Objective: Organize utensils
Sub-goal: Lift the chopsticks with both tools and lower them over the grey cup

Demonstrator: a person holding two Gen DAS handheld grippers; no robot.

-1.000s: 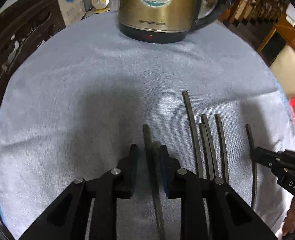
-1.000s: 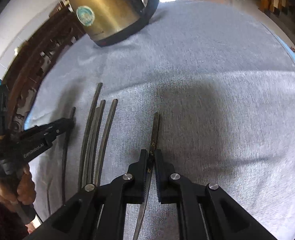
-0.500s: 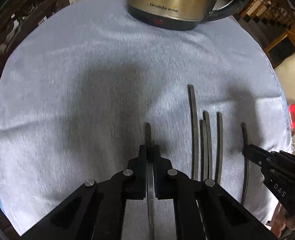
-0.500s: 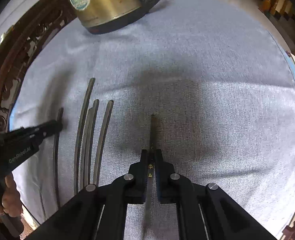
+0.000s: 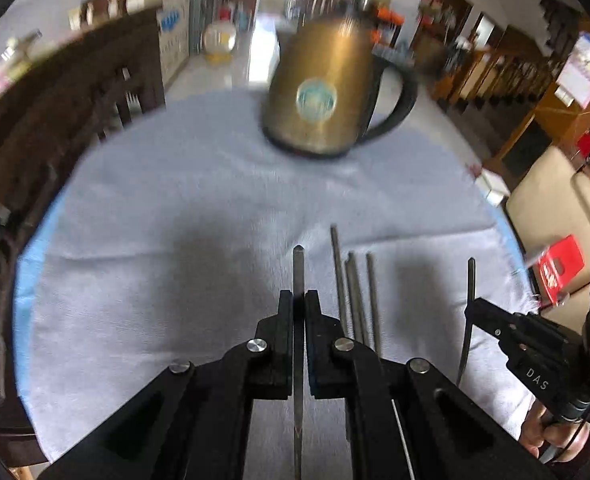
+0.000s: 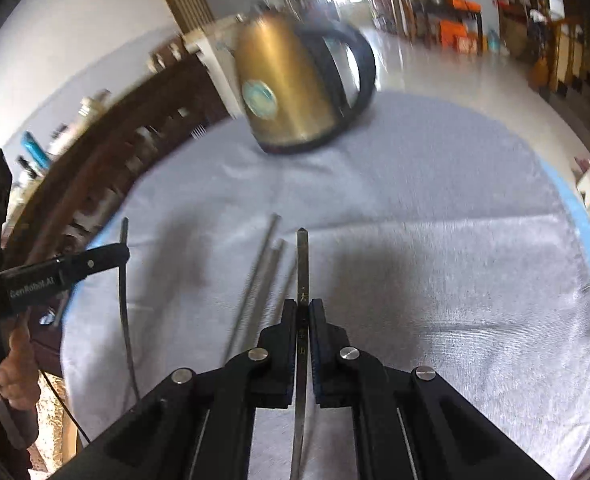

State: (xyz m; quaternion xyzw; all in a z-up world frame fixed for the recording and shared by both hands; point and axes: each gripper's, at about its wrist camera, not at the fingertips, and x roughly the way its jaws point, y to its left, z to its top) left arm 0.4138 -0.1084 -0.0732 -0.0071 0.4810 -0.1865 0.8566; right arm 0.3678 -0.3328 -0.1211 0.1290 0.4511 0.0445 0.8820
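Observation:
My left gripper (image 5: 299, 300) is shut on a dark chopstick (image 5: 298, 268), held up above the grey-blue cloth (image 5: 175, 240). My right gripper (image 6: 303, 308) is shut on a second dark chopstick (image 6: 302, 256), also raised off the cloth. Several more dark chopsticks (image 5: 355, 292) lie side by side on the cloth between the two grippers; the right wrist view shows these chopsticks (image 6: 259, 272) just left of my fingers. Each view shows the other gripper at its edge: the right gripper (image 5: 475, 312) and the left gripper (image 6: 123, 252), each with its chopstick pinched.
A gold electric kettle (image 5: 323, 92) with a black handle stands at the far side of the round table. A dark carved wooden chair back (image 5: 55, 128) runs along the left edge. A red packet (image 5: 561, 268) lies on a beige seat beyond the right edge.
The left jaws closed on the chopstick between them. Both grippers then rose from the cloth with their chopsticks, so the kettle and room came into view.

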